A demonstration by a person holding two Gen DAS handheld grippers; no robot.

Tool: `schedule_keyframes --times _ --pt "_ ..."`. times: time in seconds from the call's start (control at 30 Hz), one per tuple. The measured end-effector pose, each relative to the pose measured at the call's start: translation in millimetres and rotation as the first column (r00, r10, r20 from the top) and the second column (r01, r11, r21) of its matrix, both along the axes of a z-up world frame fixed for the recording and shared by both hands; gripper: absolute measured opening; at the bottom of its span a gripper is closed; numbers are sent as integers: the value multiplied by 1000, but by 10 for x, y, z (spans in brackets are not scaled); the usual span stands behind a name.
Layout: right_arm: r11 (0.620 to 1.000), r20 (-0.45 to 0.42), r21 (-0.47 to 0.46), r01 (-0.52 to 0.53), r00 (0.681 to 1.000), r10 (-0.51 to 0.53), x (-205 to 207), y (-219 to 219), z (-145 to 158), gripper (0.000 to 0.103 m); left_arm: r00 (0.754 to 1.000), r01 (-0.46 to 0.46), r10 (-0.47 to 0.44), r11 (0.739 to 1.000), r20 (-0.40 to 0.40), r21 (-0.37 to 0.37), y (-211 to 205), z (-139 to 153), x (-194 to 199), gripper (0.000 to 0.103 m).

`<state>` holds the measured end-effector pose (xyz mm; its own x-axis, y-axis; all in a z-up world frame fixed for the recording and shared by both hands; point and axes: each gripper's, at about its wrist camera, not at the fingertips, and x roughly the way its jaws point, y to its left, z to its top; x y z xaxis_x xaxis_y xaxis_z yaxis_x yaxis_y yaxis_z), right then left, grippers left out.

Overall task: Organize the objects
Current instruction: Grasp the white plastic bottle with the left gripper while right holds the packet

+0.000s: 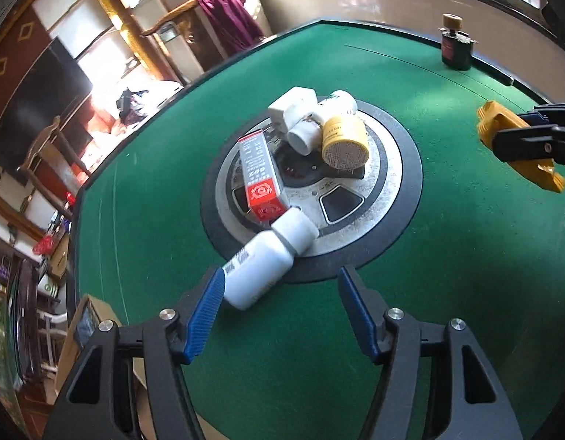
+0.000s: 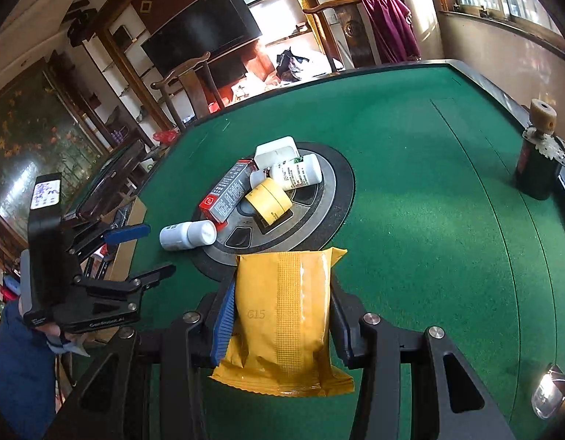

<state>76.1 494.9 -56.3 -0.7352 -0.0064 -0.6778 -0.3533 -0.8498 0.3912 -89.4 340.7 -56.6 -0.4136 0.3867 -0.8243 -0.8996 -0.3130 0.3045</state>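
Green felt table (image 1: 447,220) with round grey centre panel (image 1: 377,198), seen from both wrist cameras.

Left gripper (image 1: 280,289): spread, blue pads (image 1: 205,315) apart, nothing pinched; poised just short of white bottle (image 1: 267,260) lying on its side across near edge of centre panel, bottle base just beside left pad, contact not certain.

Right gripper (image 2: 282,315): pinching yellow packet (image 2: 282,315) by its two long sides, packet held above felt just short of centre panel; in left wrist view, same packet visible at right edge, clamped in black fingers (image 1: 531,139).

Cluster on centre panel: red-and-grey carton (image 1: 262,179) lying flat, its red end touching cap of white bottle; yellow-lidded jar (image 1: 344,141) on its side; white tube (image 1: 302,137), white square-shouldered container (image 1: 293,104) and labelled white bottle (image 1: 339,102) packed against one another behind jar.

Dark bottle with tan stopper (image 1: 455,44) upright near far right corner of table, well apart from cluster.

Blue sleeve (image 2: 18,359) at lower left in right wrist view, behind left gripper.
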Motion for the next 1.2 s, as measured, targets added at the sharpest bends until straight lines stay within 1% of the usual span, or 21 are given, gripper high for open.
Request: schedule_keyframes --times 0.07,0.2,0.27,0.4,0.47,0.5,0.53,0.6,0.67,0.73,0.87,1.0,1.03,1.1,1.2 --pt "1000 -3 -9 -2 1000 2 8 -6 2 48 1000 6 -7 999 -23 -36 100 -34 -74 63" --pt "1000 3 -14 -4 1000 4 -5 -9 -15 48 1000 3 -4 998 -14 -61 171 -71 -194 62" --pt "1000 6 -25 0 1000 0 -3 3 -30 48 1000 7 -6 998 10 -64 175 -94 -242 62" --pt "999 15 -32 1 1000 0 -20 8 -63 48 999 6 -3 996 36 -93 178 -202 -307 61" --pt "999 17 -39 0 1000 1 -26 7 -75 48 999 -23 26 994 25 -107 178 -275 -336 54" --pt "999 19 -40 -1 1000 2 -24 7 -75 48 999 -38 41 995 32 -95 166 -270 -351 48" --pt "999 21 -40 -1 1000 2 -27 9 -80 48 997 -51 55 995 52 -81 151 -259 -362 42" --pt "999 21 -42 5 1000 -4 -18 16 -81 48 994 -75 80 995 81 -65 130 -244 -353 34" --pt "999 19 -43 9 1000 -8 -12 23 -78 48 992 -96 100 994 71 -57 117 -250 -303 34" --pt "999 21 -44 9 1000 -9 -10 24 -81 48 990 -131 133 990 41 -55 127 -268 -229 34" --pt "999 23 -42 15 1000 -14 -7 30 -77 48 969 -241 244 969 48 -55 184 -283 -212 34" --pt "999 29 -38 28 999 -27 -2 64 -94 48 954 -297 298 954 14 -45 202 -284 -144 34" --pt "999 29 -38 29 999 -28 -1 67 -98 48 948 -319 319 947 10 -34 189 -286 -123 33" --pt "999 33 -36 30 999 -28 -6 64 -103 48 929 -369 369 929 30 -8 147 -273 -91 33" --pt "999 38 -36 27 999 -26 -21 68 -109 48 904 -424 419 905 88 45 51 -249 -32 33"
